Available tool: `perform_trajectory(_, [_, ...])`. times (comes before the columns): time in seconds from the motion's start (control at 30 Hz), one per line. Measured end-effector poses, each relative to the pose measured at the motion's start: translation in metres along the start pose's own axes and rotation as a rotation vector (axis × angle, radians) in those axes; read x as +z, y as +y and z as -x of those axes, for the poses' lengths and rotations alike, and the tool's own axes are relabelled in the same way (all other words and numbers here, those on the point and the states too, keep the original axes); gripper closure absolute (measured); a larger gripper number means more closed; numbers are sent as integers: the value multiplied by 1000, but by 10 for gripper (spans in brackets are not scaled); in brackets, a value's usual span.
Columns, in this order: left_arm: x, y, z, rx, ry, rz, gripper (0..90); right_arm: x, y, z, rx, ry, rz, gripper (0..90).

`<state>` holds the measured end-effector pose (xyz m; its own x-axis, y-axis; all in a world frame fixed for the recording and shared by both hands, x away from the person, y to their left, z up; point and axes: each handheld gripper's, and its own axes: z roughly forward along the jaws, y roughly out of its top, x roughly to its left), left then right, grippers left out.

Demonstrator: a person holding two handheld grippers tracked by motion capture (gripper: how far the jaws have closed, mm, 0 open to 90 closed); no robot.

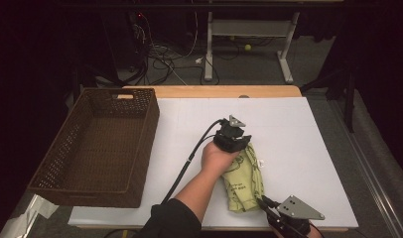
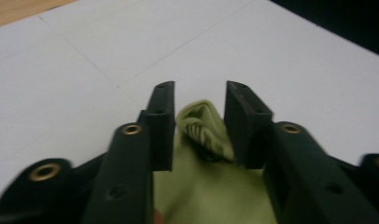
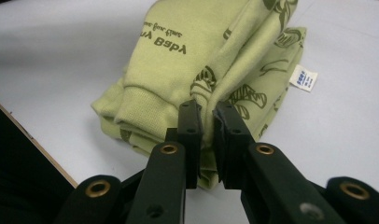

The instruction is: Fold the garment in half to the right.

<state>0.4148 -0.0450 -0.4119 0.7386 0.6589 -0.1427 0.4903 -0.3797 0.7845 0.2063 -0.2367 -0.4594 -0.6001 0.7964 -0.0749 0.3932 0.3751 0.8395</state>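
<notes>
Two grippers meet a folded green garment [image 1: 244, 178] right of the wicker basket [image 1: 98, 148]: left gripper [image 2: 199, 121] spread around its tip, right gripper [image 3: 207, 135] pinching its fold.

The room was dark around the wooden table [image 1: 209, 91], which carried a white sheet [image 1: 289, 134]. Behind it stood a white desk frame [image 1: 249, 34] on grey floor [image 1: 249, 69], with tangled cables [image 1: 162, 57] and a small yellow ball [image 1: 247, 47].

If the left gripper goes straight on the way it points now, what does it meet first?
Probably the raised fold of the green cloth, which already lies between the open pads of the left gripper. Past that fold, the line seems to meet just the white table cover.
</notes>
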Motion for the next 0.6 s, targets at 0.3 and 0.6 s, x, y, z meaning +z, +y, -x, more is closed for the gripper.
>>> perform_trajectory(0.3, [-39,-20,-11,7,-17,40,348,2,-2,1,-12,-7,-1,833])
perform_trajectory(0.6, [-65,-98,-10,-9,-70,8,306,5,-5,5,25,-17,-18,815])
